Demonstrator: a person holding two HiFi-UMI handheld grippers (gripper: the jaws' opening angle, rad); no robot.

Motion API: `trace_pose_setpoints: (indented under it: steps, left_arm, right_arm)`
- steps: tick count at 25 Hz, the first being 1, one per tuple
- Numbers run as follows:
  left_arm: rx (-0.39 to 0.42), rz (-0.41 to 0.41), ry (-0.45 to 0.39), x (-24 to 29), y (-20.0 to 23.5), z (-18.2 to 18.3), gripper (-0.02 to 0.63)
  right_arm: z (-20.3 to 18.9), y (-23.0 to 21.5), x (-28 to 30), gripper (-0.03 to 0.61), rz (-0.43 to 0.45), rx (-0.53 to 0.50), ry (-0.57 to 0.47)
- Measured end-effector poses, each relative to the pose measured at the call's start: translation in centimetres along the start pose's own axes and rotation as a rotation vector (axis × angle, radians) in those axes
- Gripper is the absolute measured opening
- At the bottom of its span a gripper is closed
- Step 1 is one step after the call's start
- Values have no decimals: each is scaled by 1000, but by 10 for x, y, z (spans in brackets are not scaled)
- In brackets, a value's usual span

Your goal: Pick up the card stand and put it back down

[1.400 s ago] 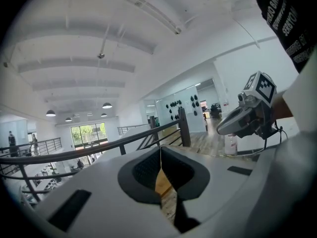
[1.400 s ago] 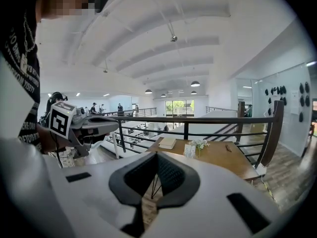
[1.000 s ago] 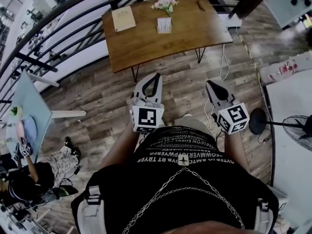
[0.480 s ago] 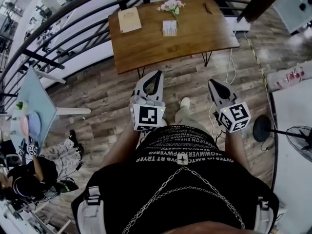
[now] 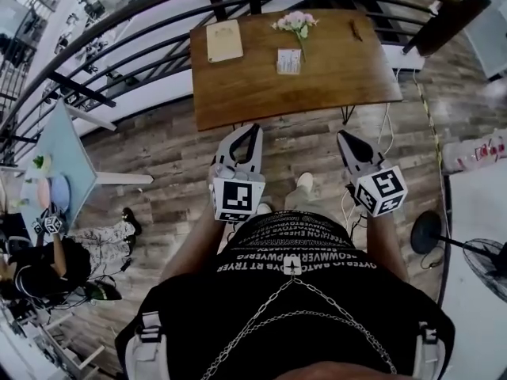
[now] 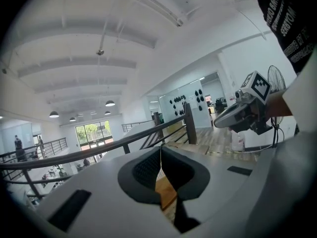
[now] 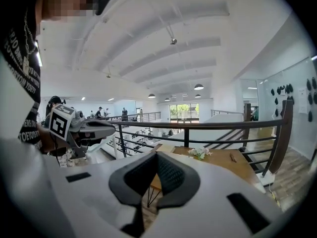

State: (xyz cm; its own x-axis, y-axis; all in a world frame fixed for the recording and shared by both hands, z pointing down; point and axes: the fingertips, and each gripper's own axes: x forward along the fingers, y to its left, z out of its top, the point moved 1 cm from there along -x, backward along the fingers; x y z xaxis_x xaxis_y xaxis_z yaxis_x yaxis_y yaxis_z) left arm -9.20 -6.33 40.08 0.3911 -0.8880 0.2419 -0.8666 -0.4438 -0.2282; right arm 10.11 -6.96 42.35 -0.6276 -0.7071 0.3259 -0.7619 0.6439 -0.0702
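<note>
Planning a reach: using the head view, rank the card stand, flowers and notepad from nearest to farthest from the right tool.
1. Card stand, centre, ahead of the right tool.
2. Flowers, just behind it.
3. Notepad, far left.

The head camera sat above the person and looked steeply down, with the bench [image 5: 317, 77] well ahead at the top of its frame and the railing [image 5: 119, 50] past it. Each tongs camera rode close behind its own jaws and looked out nearly level. The right tongs [image 7: 157, 155] camera faced bench and railing. The left tongs [image 6: 160, 148] camera faced the railing. All three views shared the railing. Each tongs camera caught the other tongs at its edge.
</note>
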Motion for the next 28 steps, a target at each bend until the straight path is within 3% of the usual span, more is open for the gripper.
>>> trace_pose_setpoints:
  steps: [19,28]
  left_arm:
    - [-10,9,69,86,14,7,29]
    - [-7,56,94,109,16,12,29]
  right_arm:
    - [15,-65,64,14,113,-18,54]
    - [21,-90,78,14,157,-30,51]
